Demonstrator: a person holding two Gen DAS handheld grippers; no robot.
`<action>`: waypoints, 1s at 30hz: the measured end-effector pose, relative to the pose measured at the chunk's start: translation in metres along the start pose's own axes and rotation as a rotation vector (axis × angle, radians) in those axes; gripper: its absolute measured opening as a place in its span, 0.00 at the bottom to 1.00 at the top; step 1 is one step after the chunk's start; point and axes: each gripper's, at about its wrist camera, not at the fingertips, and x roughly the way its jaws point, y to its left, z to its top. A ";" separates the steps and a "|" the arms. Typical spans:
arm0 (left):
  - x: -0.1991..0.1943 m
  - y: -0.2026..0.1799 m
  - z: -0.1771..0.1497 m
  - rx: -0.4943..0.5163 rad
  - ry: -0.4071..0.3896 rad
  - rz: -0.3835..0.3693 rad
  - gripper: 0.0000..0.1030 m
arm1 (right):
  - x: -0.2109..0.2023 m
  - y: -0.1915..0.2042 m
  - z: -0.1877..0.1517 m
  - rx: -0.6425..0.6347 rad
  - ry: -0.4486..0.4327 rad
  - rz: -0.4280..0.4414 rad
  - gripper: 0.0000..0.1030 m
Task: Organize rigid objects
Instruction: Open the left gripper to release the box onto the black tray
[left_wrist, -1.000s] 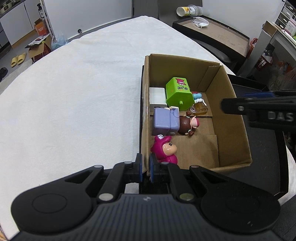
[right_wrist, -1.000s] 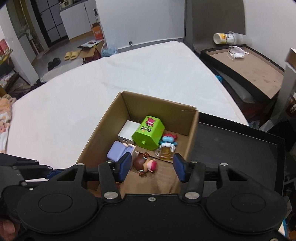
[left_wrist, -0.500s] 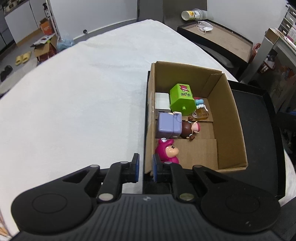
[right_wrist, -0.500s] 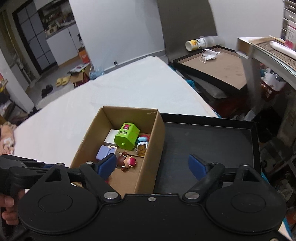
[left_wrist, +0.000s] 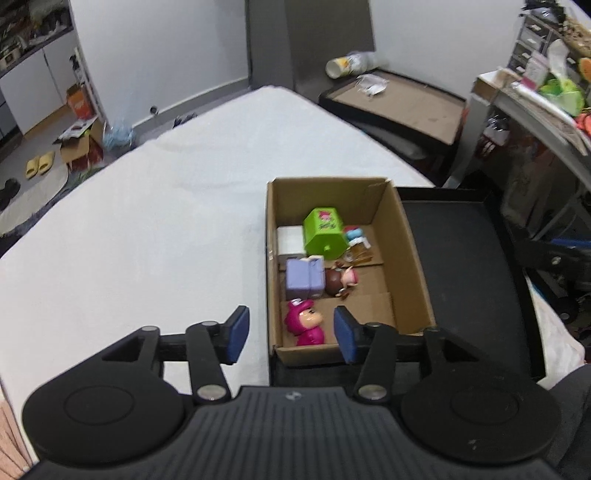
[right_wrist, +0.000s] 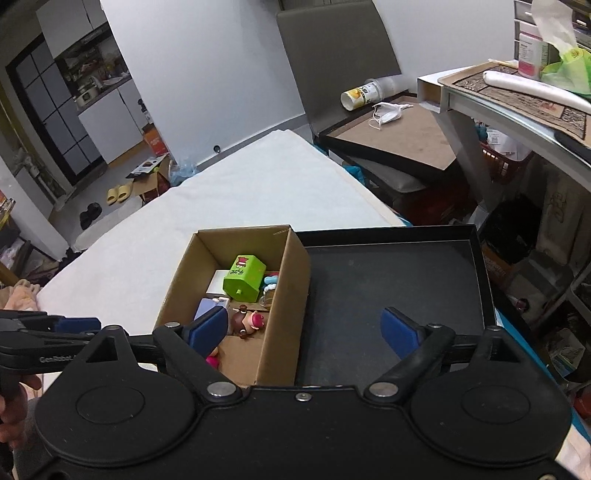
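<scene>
Cardboard box (left_wrist: 410, 258) holds every toy in view, pink figure (left_wrist: 304, 323) included
Left gripper (left_wrist: 290, 332) and right gripper (right_wrist: 303, 330) have just been opening, both empty; black tray (right_wrist: 388, 280) bare, little seems left

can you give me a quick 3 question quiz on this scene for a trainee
1. True or false: the pink figure lies in the end of the cardboard box nearest the left gripper.
2. What stands right of the box in the right wrist view? A) a black tray B) a red bucket C) a stack of plates
3. Fill in: the right gripper has its jaws ____, with nothing held between them.

Key
1. True
2. A, the black tray, bare where it shows
3. Open; they have just been opening
</scene>
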 end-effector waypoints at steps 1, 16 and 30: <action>-0.004 -0.002 -0.001 0.000 -0.009 -0.005 0.53 | -0.002 -0.001 -0.001 0.008 -0.005 0.003 0.87; -0.053 -0.027 -0.019 0.051 -0.098 -0.008 0.68 | -0.042 -0.003 -0.020 0.051 -0.080 0.032 0.94; -0.101 -0.031 -0.030 0.028 -0.115 -0.078 0.99 | -0.084 0.006 -0.030 0.049 -0.124 0.026 1.00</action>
